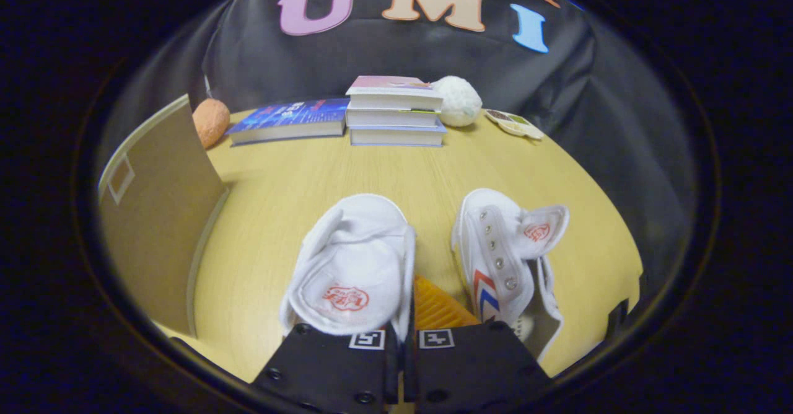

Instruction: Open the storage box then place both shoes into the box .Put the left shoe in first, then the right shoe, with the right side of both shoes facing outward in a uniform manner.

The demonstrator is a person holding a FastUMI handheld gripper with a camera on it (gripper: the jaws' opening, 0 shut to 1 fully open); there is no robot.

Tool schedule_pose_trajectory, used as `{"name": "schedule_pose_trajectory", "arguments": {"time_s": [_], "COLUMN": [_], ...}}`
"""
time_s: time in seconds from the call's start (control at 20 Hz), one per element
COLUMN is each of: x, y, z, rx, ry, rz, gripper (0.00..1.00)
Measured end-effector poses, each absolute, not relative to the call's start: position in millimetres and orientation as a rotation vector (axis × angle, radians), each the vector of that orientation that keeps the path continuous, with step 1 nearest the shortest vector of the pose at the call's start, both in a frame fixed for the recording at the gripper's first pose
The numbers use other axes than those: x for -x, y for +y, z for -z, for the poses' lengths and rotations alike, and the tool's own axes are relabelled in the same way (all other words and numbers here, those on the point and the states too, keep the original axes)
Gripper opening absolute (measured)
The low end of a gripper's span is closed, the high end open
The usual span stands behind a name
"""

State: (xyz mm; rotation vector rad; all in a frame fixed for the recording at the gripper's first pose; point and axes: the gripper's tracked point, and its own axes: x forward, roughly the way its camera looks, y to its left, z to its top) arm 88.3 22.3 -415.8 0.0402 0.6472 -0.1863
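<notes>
Fingers (372, 374) nearly closed on left shoe's (353, 268) side wall | right shoe (502, 256) just beside | storage box (158, 215) open leftward | carry level, enter sideways, right side outward.

Soft overhead light is falling evenly on the table (347, 172), casting faint shadows under the books (395, 111). Fisheye bending is curving everything toward the rim, darkening at three o'clock.

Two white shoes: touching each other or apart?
Apart. The gripper view shows bare table running between the left shoe and the right shoe, both just ahead of the gripper, whose fingers are shut together.
</notes>
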Motion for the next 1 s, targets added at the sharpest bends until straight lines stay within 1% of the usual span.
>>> {"name": "schedule_pose_trajectory", "arguments": {"time_s": [0.05, 0.35, 0.5, 0.65, 0.9, 1.0], "x": [-88, -92, -90, -88, -88, -87], "y": [24, 36, 41, 47, 69, 87], "z": [417, 399, 376, 337, 249, 215], "rx": [-0.068, -0.025, 0.070, 0.147, 0.112, 0.109], "ry": [0.641, 0.606, 0.578, 0.529, 0.385, 0.347], "rz": [0.199, 0.207, 0.241, 0.277, 0.325, 0.324], "gripper": [0.06, 0.06, 0.06, 0.06, 0.06, 0.06]}}
